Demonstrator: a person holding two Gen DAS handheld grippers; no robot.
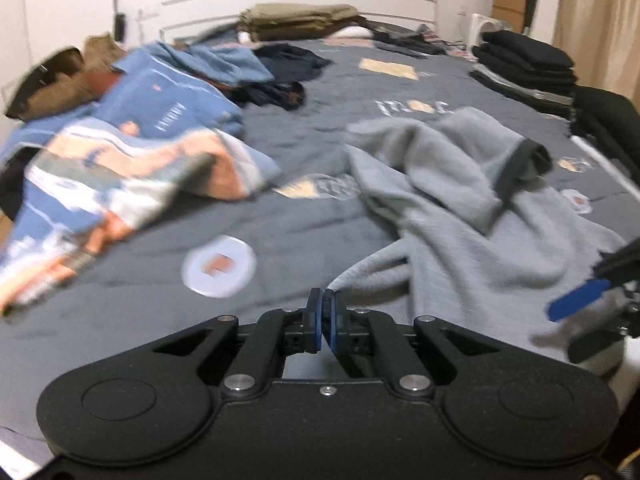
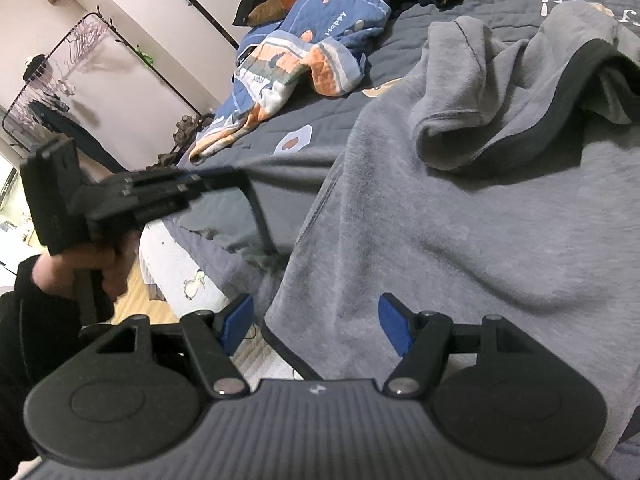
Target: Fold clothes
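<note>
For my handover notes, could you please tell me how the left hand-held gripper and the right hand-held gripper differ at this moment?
The left hand-held gripper has its blue pads pressed together, while the right hand-held gripper has them wide apart. The left pinches an edge of the grey fleece garment; the right holds nothing, its pads poised over the garment's dark-trimmed hem. Both are black with blue pads and point down at the bed.
</note>
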